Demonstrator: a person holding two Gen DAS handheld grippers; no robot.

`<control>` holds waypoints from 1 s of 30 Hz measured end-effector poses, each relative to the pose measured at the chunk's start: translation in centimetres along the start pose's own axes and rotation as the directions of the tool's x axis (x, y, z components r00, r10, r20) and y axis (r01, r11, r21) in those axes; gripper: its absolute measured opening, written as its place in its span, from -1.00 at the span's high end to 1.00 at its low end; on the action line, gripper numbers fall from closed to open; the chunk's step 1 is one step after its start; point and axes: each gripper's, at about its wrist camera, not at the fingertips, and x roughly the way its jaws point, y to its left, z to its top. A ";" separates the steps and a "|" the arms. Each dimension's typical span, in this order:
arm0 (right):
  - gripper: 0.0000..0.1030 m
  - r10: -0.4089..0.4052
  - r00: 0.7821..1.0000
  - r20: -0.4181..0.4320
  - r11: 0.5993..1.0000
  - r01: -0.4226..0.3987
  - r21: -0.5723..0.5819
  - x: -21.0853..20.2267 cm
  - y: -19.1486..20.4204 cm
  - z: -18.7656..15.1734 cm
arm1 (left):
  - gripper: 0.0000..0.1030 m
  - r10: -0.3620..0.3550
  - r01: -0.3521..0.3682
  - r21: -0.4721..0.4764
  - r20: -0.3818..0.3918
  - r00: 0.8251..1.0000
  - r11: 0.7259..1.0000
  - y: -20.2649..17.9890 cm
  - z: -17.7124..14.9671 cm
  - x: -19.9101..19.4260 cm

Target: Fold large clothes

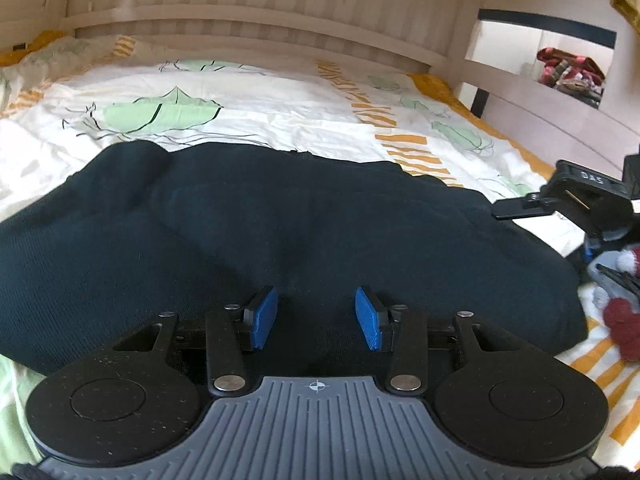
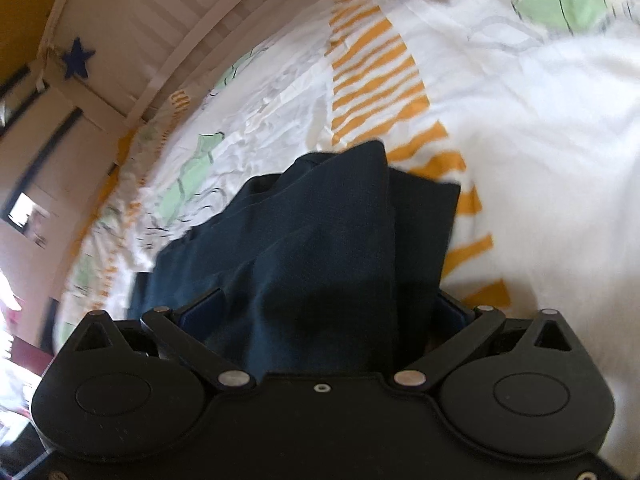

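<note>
A dark knitted garment lies spread across the bed. In the left wrist view my left gripper hovers at its near edge. The blue pads stand half closed, their faces bare, with the cloth lying flat under the gap. In the right wrist view the same garment is bunched into a thick wad. It fills the space between the widely spread fingers of my right gripper and hangs down from them onto the bed. The wad hides most of both pads.
The bedsheet is white with green leaves and orange stripes. A slatted headboard runs along the far side. The right tool's black body and a red and grey soft toy show at the right edge. A shelf is beyond.
</note>
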 end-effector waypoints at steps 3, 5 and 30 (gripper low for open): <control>-0.15 0.008 0.999 -0.049 0.998 -0.005 0.068 -0.2 -0.4 -0.1 | 0.17 -0.005 0.005 -0.005 0.000 1.000 1.000 0.1 0.0 0.0; 0.17 0.062 0.996 -0.061 0.992 -0.054 0.118 -0.3 -0.8 -0.4 | 0.17 -0.008 0.008 -0.011 0.000 1.000 1.000 0.2 0.0 -0.1; 0.31 0.294 0.877 -0.380 0.929 -0.356 -0.102 12.4 24.7 -0.9 | 0.26 -0.129 0.116 -0.213 -0.047 0.990 0.970 5.7 0.6 -3.2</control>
